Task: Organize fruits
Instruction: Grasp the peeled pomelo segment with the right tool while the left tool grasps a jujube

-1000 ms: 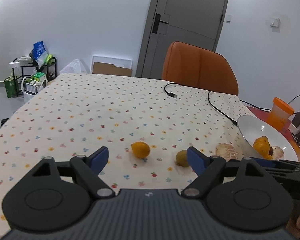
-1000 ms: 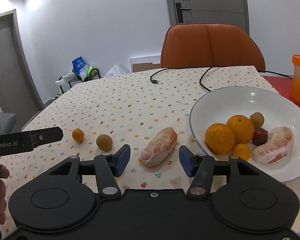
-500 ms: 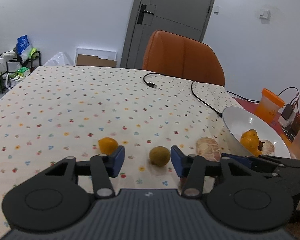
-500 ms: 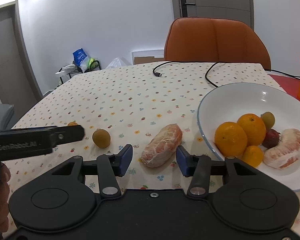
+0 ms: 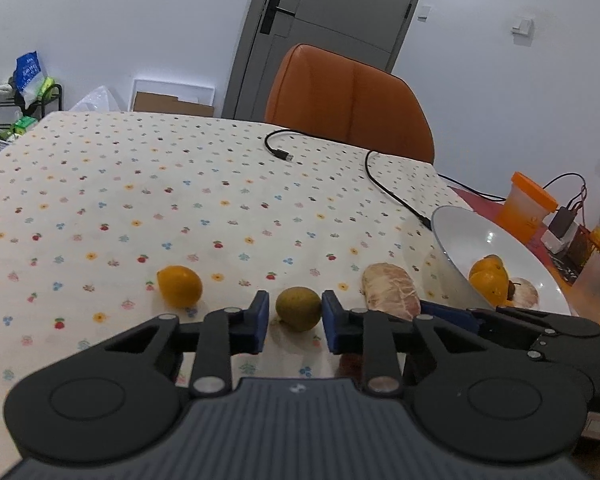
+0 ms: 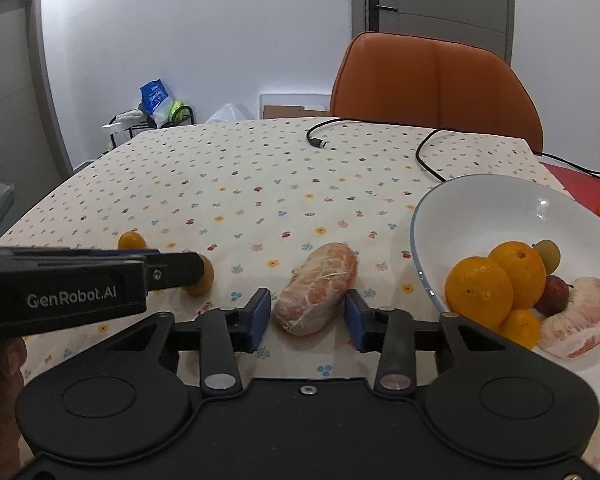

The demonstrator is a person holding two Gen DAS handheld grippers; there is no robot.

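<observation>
A greenish-brown round fruit sits on the tablecloth between the blue pads of my left gripper, which touch or nearly touch its sides. A small orange citrus lies to its left. A peeled pomelo piece lies between the pads of my right gripper, which stands close around it. A white bowl at the right holds oranges, a second pomelo piece and small fruits. The left gripper's body hides part of the brown fruit in the right wrist view.
A black cable lies across the far part of the table. An orange chair stands behind it. An orange-lidded container and a charger stand right of the bowl. The bowl also shows in the left wrist view.
My left gripper has moved right from the orange citrus to the brown fruit and narrowed around it. My right gripper has moved forward and narrowed around the pomelo piece.
</observation>
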